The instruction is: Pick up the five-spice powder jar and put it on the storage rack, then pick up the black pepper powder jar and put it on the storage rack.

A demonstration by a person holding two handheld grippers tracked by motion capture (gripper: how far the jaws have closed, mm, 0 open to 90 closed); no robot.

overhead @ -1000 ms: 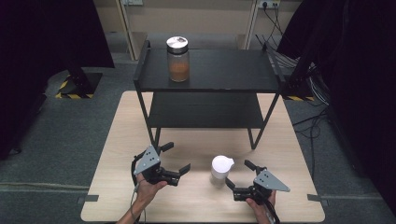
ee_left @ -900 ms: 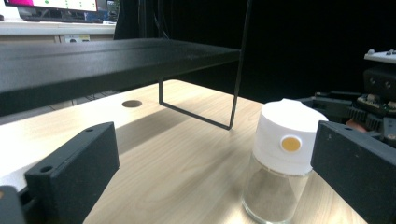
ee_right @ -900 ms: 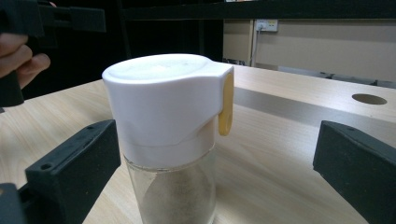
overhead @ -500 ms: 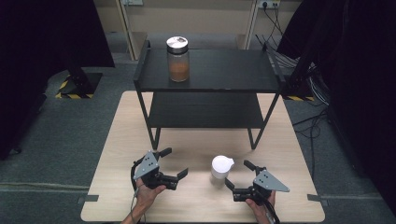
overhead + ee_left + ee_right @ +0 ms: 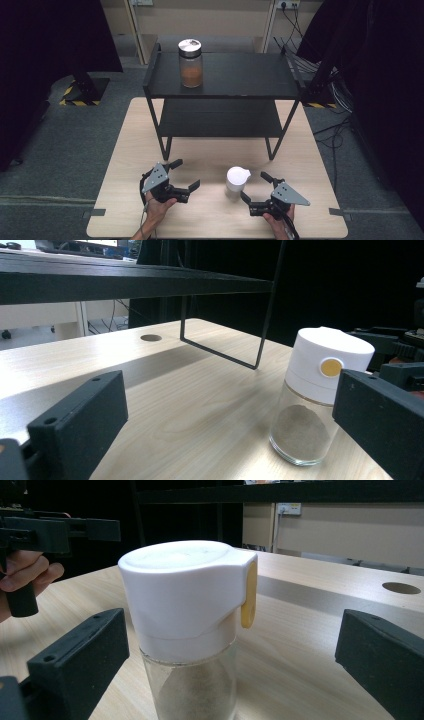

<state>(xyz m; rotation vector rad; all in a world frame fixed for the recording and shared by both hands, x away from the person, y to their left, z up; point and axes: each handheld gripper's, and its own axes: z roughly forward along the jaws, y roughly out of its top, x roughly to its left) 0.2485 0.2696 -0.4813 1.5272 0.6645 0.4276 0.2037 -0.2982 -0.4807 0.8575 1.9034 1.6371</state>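
Right gripper view: I am spreading my right gripper jaws wide, released, to straddle the white-capped shaker; left gripper waiting released.

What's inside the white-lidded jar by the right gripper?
The white-lidded jar holds a mound of grey-brown powder filling roughly the lower glass. The opaque white lid hides whatever sits above it. The right gripper is open beside it.
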